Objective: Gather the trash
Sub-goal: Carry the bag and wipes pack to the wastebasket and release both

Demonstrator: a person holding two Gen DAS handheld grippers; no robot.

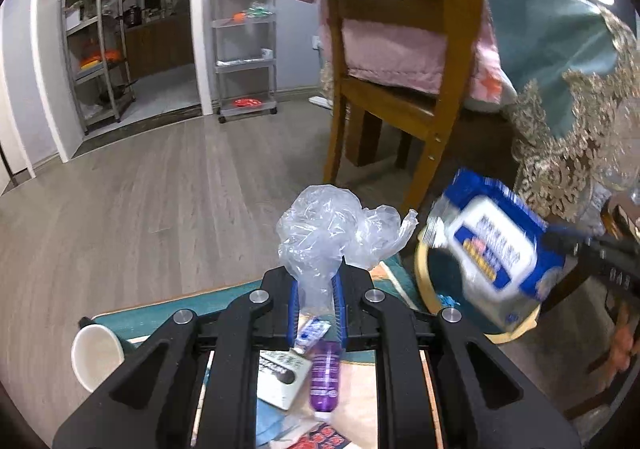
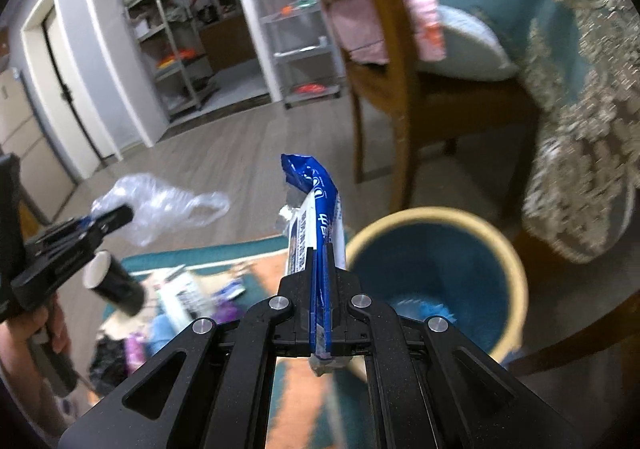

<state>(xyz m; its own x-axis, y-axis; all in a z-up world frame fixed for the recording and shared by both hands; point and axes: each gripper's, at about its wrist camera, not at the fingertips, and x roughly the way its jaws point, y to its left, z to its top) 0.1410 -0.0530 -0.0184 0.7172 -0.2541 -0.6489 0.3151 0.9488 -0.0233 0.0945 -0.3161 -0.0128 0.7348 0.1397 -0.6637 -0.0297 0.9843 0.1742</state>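
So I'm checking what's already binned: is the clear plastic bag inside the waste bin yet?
No, the clear plastic bag is pinched in the left tongs, beside the waste bin, not in it.

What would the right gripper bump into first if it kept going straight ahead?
Probably the round blue bin with the cream rim. The right gripper, shut on a blue and white wrapper, points down toward the bin's near left rim; depth is unclear, so it might reach bare floor instead.

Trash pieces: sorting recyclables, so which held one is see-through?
The crumpled clear plastic bag in the left gripper; the right gripper holds an opaque blue-and-white wrapper.
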